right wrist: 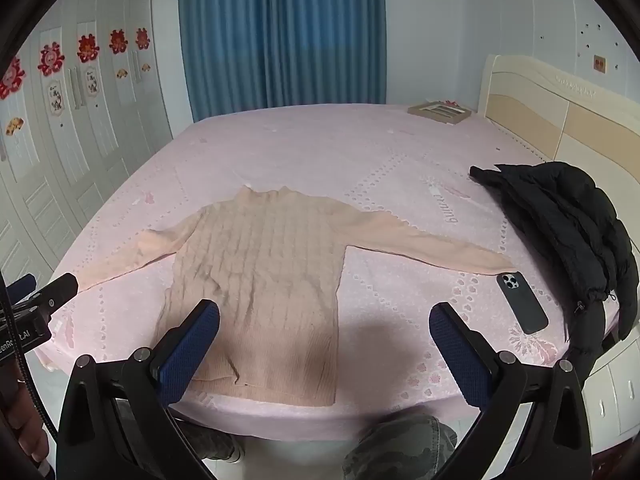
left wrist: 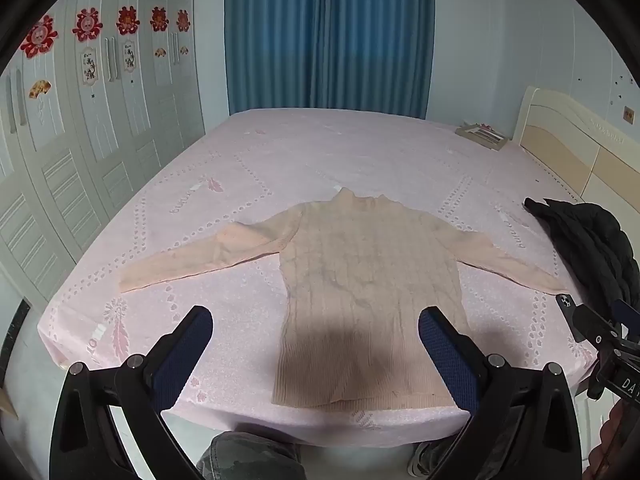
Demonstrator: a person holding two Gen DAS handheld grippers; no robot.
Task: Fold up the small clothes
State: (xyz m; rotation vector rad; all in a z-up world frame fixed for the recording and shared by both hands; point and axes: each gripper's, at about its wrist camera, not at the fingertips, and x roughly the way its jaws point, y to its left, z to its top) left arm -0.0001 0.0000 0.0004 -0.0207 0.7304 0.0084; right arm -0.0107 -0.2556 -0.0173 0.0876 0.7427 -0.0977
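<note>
A small peach cable-knit sweater [left wrist: 368,280] lies flat on the pink bed, sleeves spread to both sides, collar away from me, hem at the near edge. It also shows in the right wrist view [right wrist: 260,272]. My left gripper [left wrist: 316,320] is open and empty, held above the sweater's lower body near the hem. My right gripper [right wrist: 324,316] is open and empty, above the sweater's lower right side and the bare sheet beside it. Neither gripper touches the cloth.
A black jacket [right wrist: 568,232] is heaped at the bed's right edge, and a dark phone [right wrist: 522,302] lies by the right sleeve end. A picture frame [right wrist: 440,111] lies at the far right by the headboard [right wrist: 560,120]. Wardrobe doors [left wrist: 80,160] stand on the left.
</note>
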